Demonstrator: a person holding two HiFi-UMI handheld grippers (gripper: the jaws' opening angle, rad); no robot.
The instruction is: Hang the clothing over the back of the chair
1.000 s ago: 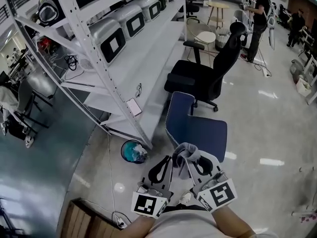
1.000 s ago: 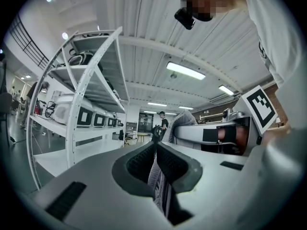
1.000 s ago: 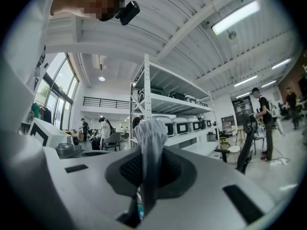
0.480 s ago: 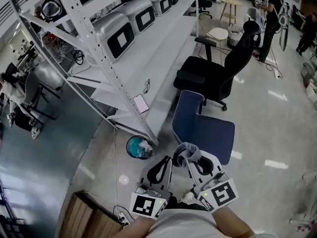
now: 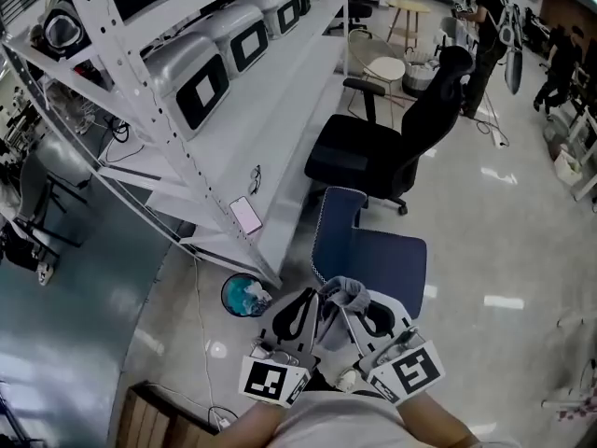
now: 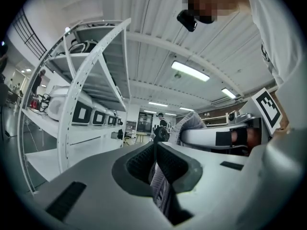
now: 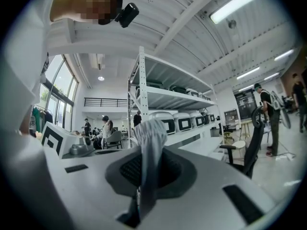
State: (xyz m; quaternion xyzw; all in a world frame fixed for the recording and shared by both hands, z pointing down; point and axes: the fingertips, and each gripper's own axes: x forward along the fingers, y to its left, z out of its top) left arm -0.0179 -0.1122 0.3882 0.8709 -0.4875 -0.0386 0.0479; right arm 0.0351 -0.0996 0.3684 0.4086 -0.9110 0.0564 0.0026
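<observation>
Beside the white shelving rack (image 5: 233, 110): 1 blue chair (image 5: 373, 250), nothing on its back. Just short of it, 2 claws side by side. Left gripper (image 5: 303, 308) and right gripper (image 5: 371, 315) each pinched tight on the grey clothing (image 5: 343, 292), which is bunched between them.

- The head view looked steeply down, close above the left gripper (image 5: 308, 299), the right gripper (image 5: 364, 301) and the blue chair (image 5: 378, 259).
- Each gripper view sat just behind its own jaws, facing level.
- All three shared the white rack (image 5: 280, 110).
</observation>
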